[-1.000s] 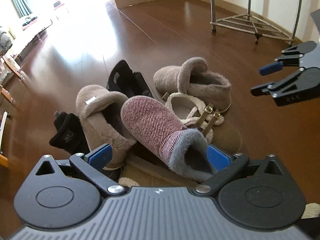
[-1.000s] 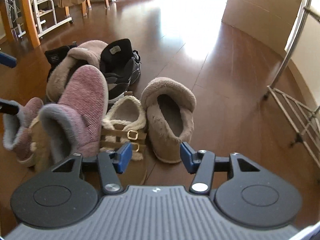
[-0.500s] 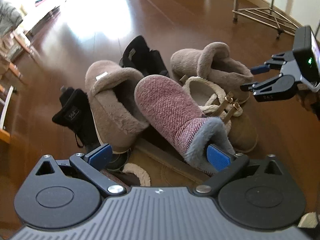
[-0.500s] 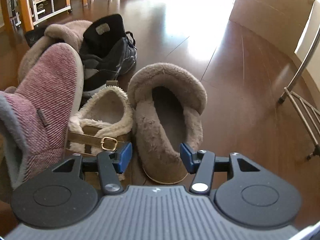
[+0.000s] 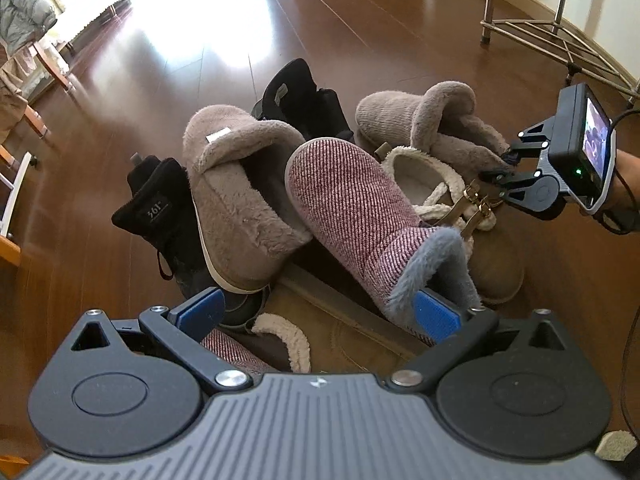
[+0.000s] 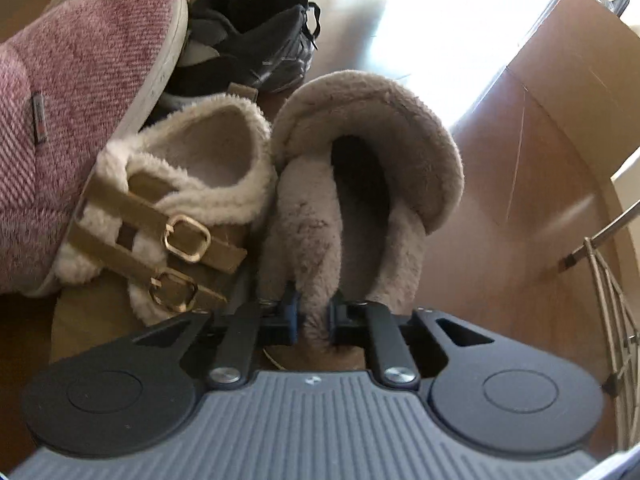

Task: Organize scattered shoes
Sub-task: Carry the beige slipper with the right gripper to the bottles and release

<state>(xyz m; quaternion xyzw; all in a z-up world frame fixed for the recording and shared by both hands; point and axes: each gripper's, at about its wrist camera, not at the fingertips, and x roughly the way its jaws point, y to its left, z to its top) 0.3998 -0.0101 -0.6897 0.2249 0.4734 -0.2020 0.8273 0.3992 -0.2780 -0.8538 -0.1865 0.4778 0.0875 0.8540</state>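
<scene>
right tool [image 6: 311, 316] now pinches slipper [image 6: 360, 184]

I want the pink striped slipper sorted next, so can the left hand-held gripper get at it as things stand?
Probably yes. The left hand-held gripper is open, and the pink striped slipper lies on top of the pile with its grey cuff right by one finger; nothing covers it.

surface: brown wood floor [image 5: 400, 40] | on it: shoe pile [image 5: 320, 184], metal rack [image 5: 560, 40], cardboard box [image 6: 568, 92]
</scene>
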